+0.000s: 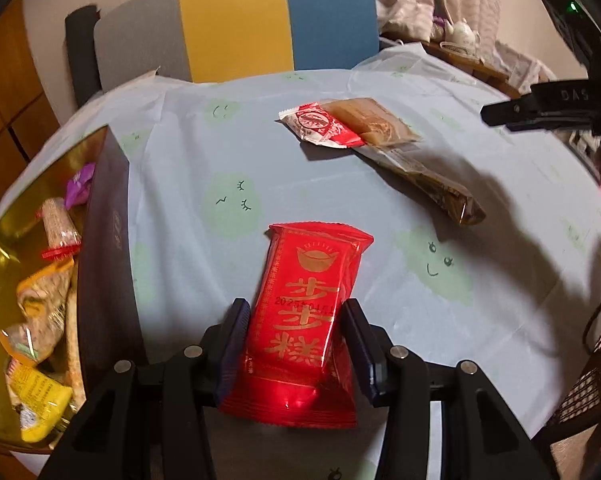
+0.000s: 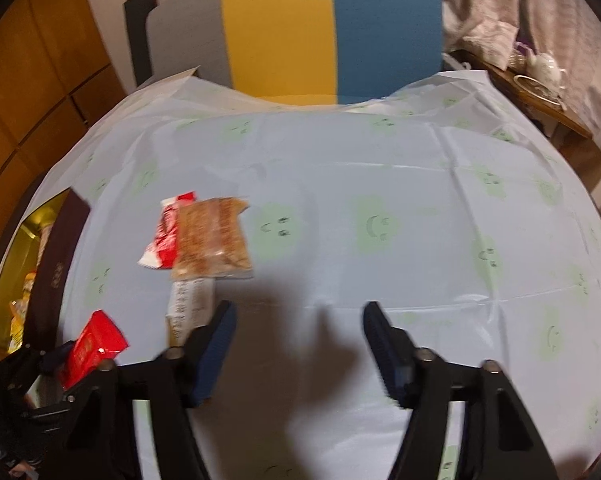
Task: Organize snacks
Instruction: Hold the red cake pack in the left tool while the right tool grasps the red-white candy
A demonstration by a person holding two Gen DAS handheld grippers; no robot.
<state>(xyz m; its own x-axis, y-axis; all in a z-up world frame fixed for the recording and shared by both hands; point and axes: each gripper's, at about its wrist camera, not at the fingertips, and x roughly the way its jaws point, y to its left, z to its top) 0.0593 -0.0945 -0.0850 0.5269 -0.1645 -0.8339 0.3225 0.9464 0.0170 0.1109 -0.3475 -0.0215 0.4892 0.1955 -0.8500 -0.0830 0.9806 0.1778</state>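
Observation:
My left gripper (image 1: 294, 316) is shut on a red snack packet (image 1: 308, 312) with gold characters, held just above the table; it shows from the right wrist view (image 2: 92, 346) too. A dark box with a gold lining (image 1: 104, 248) stands at the left and holds several snack packets (image 1: 40, 308). On the table lie a red-and-white packet (image 1: 320, 124), a brown cake packet (image 1: 372, 120) and a long brown bar packet (image 1: 432, 184). In the right wrist view they lie left of centre: the red-and-white packet (image 2: 166, 236), the brown packet (image 2: 216, 236), the bar (image 2: 190, 308). My right gripper (image 2: 298, 330) is open and empty above the cloth.
The table wears a light blue cloth with green smiley faces (image 2: 380, 224). A grey, yellow and blue chair back (image 1: 236, 20) stands behind the table. A side table with a white teapot (image 1: 462, 32) stands at the far right. My right gripper's tip (image 1: 540, 110) juts in at the right edge.

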